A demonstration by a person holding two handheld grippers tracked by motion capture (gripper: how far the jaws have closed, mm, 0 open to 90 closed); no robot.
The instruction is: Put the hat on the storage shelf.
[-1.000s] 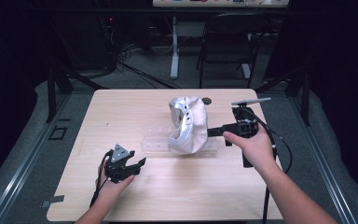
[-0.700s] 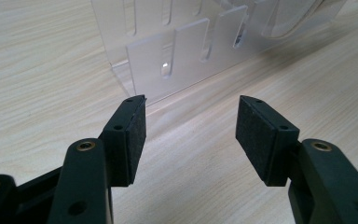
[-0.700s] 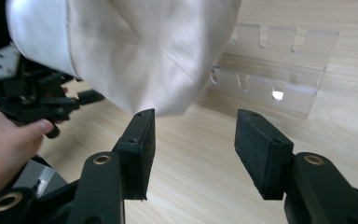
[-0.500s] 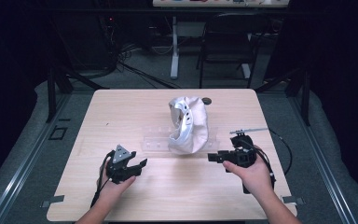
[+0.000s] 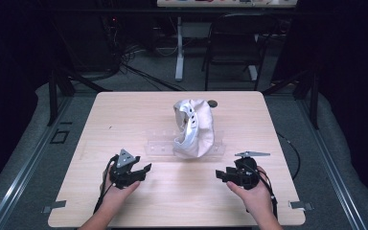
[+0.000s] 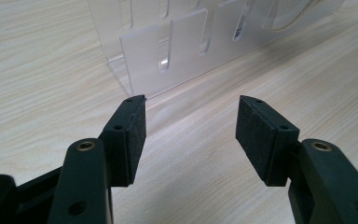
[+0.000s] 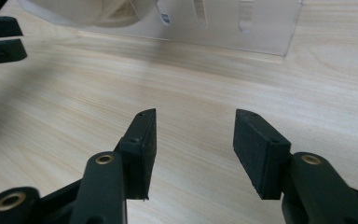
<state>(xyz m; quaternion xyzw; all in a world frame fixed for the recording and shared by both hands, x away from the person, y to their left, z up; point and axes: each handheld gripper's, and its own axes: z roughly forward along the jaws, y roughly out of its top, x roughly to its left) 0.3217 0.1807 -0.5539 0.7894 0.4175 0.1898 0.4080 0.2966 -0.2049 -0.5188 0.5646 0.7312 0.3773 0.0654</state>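
tabletop [image 5: 124,120]: light wood grain, seen from above with dark floor around it.
rack [image 5: 160,143]: clear plastic stand with slots, mid-tabletop, running left-right. Slotted wall shows close up in the left gripper view [image 6: 177,46] and again in the right gripper view [image 7: 242,28].
white cloth [image 5: 195,127]: crumpled, with a row of small holes, draped over the right half of the rack and standing up above it. A pale edge of it shows at the top left of the right gripper view [image 7: 88,11].
dark round thing [image 5: 213,103]: small, on the tabletop just behind the cloth; can't tell what it is.
left tool [image 5: 143,168]: held in the person's left hand [image 5: 117,191], low over the near left of the tabletop, jaws aimed toward the rack. In its own view [image 6: 191,135] the jaws stand spread, nothing between the pads, bare wood under them, rack corner just ahead of the left jaw.
right tool [image 5: 220,175]: held in the right hand [image 5: 256,196], low at the near right, jaws pointing left across the tabletop, well apart from the cloth. In its own view [image 7: 193,144] the jaws are wide apart and have just been closing a little; nothing between them, only wood.
tools vs each other: apart, one on each side, bare tabletop between. The left tool's jaws show at the top left corner of the right gripper view [image 7: 0,39].
chair [image 5: 232,43]: dark, beyond the far edge of the tabletop.
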